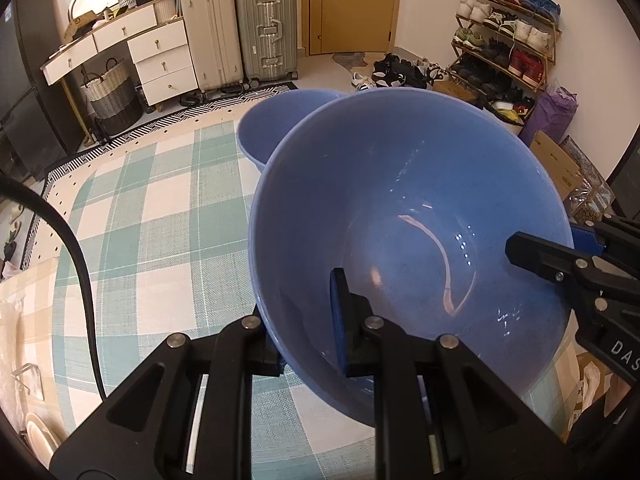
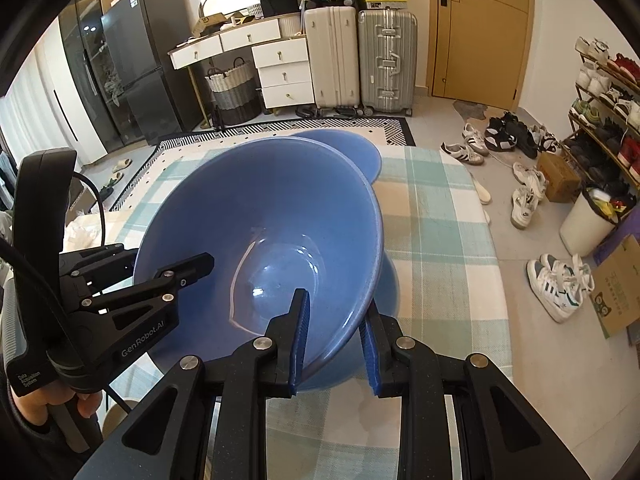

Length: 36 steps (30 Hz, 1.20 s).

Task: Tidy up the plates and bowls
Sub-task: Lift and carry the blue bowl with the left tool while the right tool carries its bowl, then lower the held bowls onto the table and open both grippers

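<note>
- Bowl [image 1: 400, 216] large, blue, tilted, lifted off checked tablecloth [image 1: 152, 208]; rim pinched on two opposite sides by both grippers.
- Left gripper [image 1: 308, 332] clamped on near-left rim of bowl: one blue-padded finger inside the wall, other finger outside under it, wall between the jaws.
- In right wrist view, left gripper [image 2: 160, 276] seen reaching in from the left, upper finger over the rim into the bowl [image 2: 264, 240]; lower finger mostly hidden behind the wall.
- Right gripper [image 2: 334, 332] closed on near-right rim: left pad inside the bowl, right pad outside, rim squeezed between.
- In left wrist view, right gripper [image 1: 560, 252] enters from far right of the jaws, black finger inside bowl, blue pad just outside the rim.
- Second blue bowl [image 1: 276, 120] beyond the jaws, behind held bowl, upright on tablecloth, mostly hidden; edge overlapped by held bowl, touching or not, cannot tell.
- Same second bowl [image 2: 344, 148] peeks past far rim in right view.
- Blue shape under held bowl near right jaws in right view, cannot tell if bowl's own foot or another dish.
- Whitish plate [image 1: 40, 436] at far lower left of left jaws, at frame edge.
- Past the table: suitcases [image 1: 240, 28], white drawers [image 1: 160, 56], woven basket [image 1: 108, 96], shoe rack [image 1: 508, 32].
- Dark fridge [image 2: 120, 68] far left beyond right jaws; loose shoes [image 2: 524, 196] on floor to the right.
</note>
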### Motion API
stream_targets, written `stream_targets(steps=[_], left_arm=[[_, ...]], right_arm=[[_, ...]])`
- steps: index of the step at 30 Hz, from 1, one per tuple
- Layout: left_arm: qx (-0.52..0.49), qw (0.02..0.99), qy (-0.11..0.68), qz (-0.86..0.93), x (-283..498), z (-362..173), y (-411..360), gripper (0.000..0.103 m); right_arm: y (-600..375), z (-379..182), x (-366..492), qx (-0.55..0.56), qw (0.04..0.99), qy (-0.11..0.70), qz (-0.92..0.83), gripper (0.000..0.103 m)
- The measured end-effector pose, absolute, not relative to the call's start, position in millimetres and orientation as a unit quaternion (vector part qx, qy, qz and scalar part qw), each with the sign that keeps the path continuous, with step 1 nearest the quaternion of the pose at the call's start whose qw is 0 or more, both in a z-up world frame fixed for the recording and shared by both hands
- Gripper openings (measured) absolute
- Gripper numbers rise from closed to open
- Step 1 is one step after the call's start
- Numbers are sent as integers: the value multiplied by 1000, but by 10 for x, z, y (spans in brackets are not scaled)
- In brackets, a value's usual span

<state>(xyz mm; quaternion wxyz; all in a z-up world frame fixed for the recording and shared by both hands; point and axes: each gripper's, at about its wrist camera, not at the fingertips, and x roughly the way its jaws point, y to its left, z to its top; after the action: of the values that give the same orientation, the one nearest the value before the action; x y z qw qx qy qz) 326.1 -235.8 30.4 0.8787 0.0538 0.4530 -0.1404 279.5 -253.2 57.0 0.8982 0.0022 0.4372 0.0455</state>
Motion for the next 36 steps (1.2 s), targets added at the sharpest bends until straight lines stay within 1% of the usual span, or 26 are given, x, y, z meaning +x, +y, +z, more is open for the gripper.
stream_targets(steps=[9, 20, 24, 26, 27, 29, 30, 31, 32, 34, 36], left_arm=[[63, 872, 462, -146, 3345, 105, -2419, 14], [74, 865, 473, -149, 3382, -3, -2465, 15], [74, 863, 476, -152, 3406, -25, -2457, 22], [73, 862, 476, -156, 3401, -28, -2455, 31], [72, 862, 475, -159, 3398, -26, -2453, 33], [72, 864, 472, -164, 3385, -5, -2460, 40], [72, 864, 469, -167, 3367, 12, -2466, 42], [72, 865, 467, -168, 3358, 30, -2472, 50], [74, 869, 462, -164, 3341, 54, -2468, 61], [68, 872, 456, -161, 3338, 92, -2441, 65], [67, 874, 453, -161, 3327, 129, -2406, 66]], right_arm=[[-2644, 418, 2843, 6, 895, 445, 36, 24], [-2732, 252, 2897, 13, 887, 461, 34, 25], [-2741, 219, 2898, 16, 885, 465, 34, 29], [-2743, 211, 2894, 19, 883, 467, 36, 32], [-2747, 207, 2887, 20, 883, 467, 36, 34], [-2765, 213, 2878, 23, 884, 465, 37, 40], [-2774, 222, 2874, 24, 885, 463, 37, 40], [-2778, 226, 2867, 25, 886, 462, 37, 42], [-2785, 240, 2864, 26, 887, 460, 38, 43], [-2797, 262, 2857, 27, 889, 456, 38, 47], [-2807, 278, 2844, 29, 890, 453, 37, 48]])
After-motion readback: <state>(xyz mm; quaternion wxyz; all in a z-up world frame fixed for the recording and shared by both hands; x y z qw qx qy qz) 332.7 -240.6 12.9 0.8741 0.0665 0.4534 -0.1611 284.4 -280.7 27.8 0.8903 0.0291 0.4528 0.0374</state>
